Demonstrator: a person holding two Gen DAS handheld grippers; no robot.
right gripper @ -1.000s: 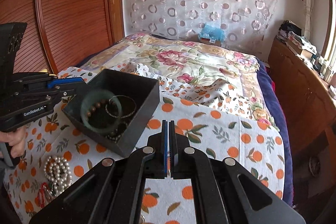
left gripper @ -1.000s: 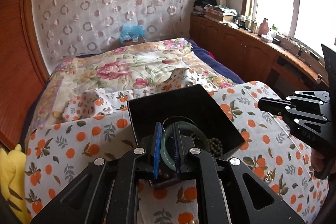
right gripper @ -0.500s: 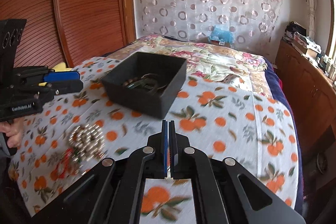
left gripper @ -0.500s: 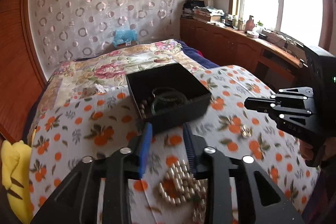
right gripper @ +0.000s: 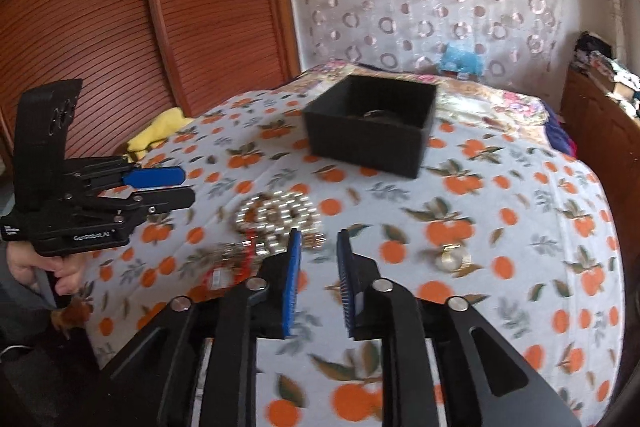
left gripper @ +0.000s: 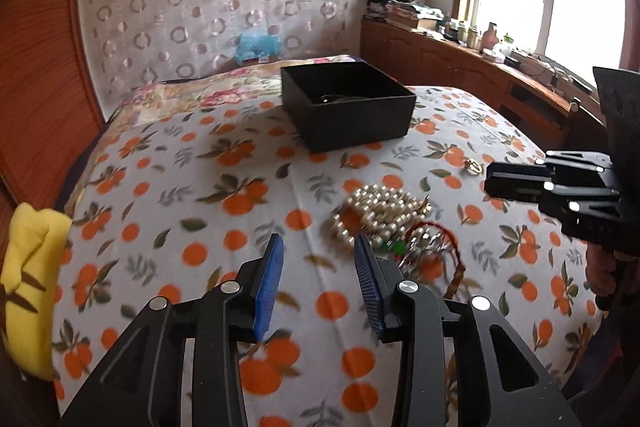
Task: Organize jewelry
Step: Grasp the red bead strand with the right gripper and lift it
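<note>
A black open box (left gripper: 348,105) (right gripper: 370,125) stands on the orange-print cloth with dark bangles just visible inside. Nearer me lies a heap of pearl beads (left gripper: 380,215) (right gripper: 280,215) with a red cord piece (left gripper: 434,247) (right gripper: 228,263) beside it. A small gold ring piece (left gripper: 475,166) (right gripper: 452,259) lies apart on the cloth. My left gripper (left gripper: 318,247) (right gripper: 172,187) hovers just left of the pearls, jaws opening, nothing between them. My right gripper (right gripper: 318,243) (left gripper: 492,181) hovers just right of the pearls, jaws opening and empty too.
A yellow cloth (left gripper: 28,283) lies at the bed's left edge by the wooden slatted panel (right gripper: 100,27). A floral quilt (left gripper: 192,93) covers the far bed. A wooden counter (left gripper: 480,67) with clutter runs under the window. A hand (right gripper: 36,267) holds the left gripper.
The left gripper let the green bangle go into the box, and both grippers drew back from it toward the pearl heap. Both sets of jaws have parted.
</note>
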